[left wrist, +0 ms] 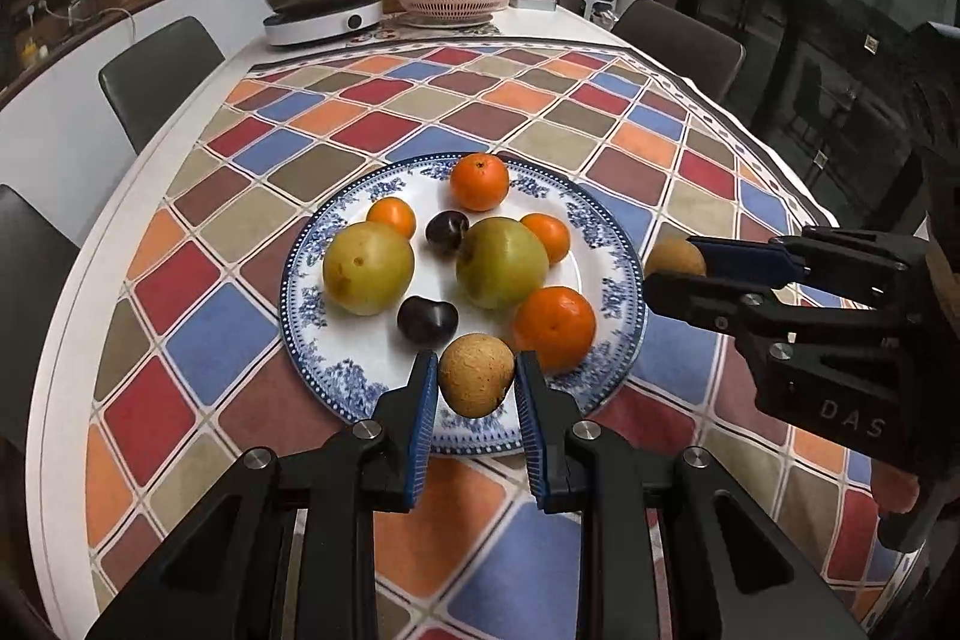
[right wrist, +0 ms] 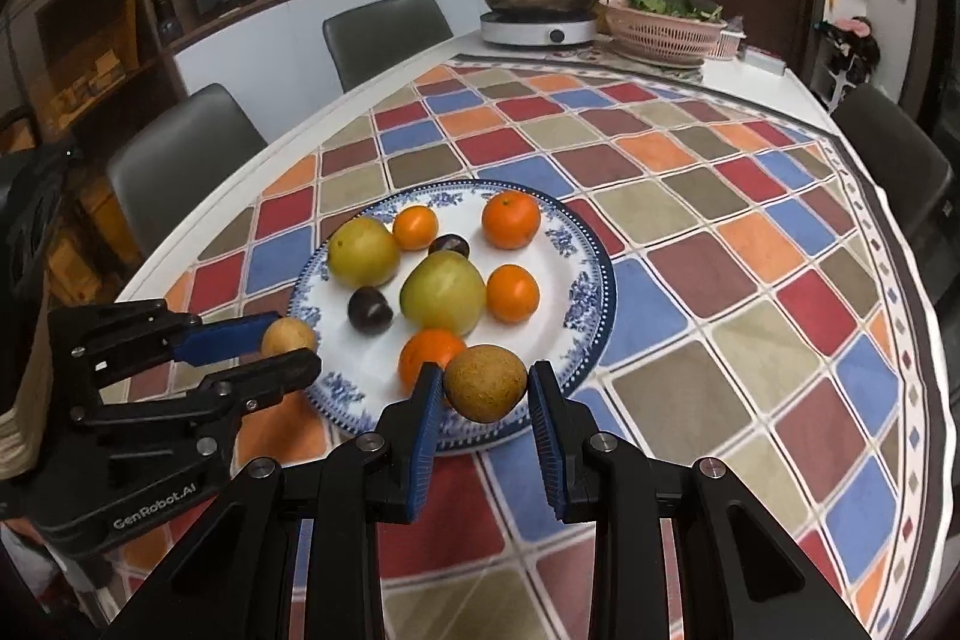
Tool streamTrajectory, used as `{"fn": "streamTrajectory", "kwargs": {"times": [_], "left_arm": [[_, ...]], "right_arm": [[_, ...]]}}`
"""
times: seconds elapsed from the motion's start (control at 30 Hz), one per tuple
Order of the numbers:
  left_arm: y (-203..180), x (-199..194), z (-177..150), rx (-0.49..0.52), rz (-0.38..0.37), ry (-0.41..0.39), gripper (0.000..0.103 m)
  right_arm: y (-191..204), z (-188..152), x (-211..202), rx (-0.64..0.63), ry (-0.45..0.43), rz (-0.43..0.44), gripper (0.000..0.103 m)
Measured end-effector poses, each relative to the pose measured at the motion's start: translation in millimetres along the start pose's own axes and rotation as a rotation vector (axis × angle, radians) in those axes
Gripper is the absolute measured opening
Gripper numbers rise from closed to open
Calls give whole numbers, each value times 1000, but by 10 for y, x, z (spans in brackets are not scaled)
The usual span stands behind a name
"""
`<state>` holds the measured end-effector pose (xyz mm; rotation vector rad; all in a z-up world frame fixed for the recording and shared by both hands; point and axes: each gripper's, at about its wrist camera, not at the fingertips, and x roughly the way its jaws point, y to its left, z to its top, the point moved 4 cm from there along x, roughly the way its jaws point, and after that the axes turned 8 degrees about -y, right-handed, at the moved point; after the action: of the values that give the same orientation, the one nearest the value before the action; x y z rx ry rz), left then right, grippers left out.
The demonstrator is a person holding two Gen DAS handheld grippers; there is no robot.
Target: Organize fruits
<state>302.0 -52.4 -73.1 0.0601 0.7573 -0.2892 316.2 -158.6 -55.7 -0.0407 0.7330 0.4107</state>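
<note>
Dim indoor light, soft glare on the plate [left wrist: 624, 280], heavy fisheye bending, black vignette corners, background slightly soft.

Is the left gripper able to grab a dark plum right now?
Probably not yet: the left gripper is already shut on a brown fruit. Otherwise the nearer dark plum lies unblocked just ahead.

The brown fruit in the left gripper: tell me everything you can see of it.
The brown fruit is small, roundish and tan with a rough, speckled, matte skin. It sits between the blue pads of the left gripper, which touch both its sides, over the near rim of the blue-patterned plate. Whether it rests on the plate is unclear. A tangerine lies just behind.
</note>
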Motion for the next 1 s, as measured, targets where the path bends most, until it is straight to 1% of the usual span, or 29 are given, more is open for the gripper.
{"fn": "streamTrajectory", "kwargs": {"times": [0.23,0.5,0.57,0.63,0.67,0.7,0.73,0.9,1.0], "left_arm": [[14,239,0,13,-4,39,26],[44,351,-4,8,2,60,27],[52,342,1,1,-3,60,31],[53,327,15,3,4,55,32],[51,308,20,4,5,52,32],[52,290,26,4,5,49,32],[49,259,31,5,11,43,32],[36,90,10,5,29,17,34],[9,-69,-24,11,58,-4,35]], "right_arm": [[-71,29,255,8,31,6,30],[-127,43,418,17,49,10,30],[-124,55,416,16,43,9,30],[-122,68,412,19,39,9,31],[-120,75,407,21,36,10,33],[-119,79,398,23,35,10,38],[-116,83,379,23,30,7,39],[-56,65,207,-10,8,-18,39],[-38,32,64,-17,-7,-38,39]]}}
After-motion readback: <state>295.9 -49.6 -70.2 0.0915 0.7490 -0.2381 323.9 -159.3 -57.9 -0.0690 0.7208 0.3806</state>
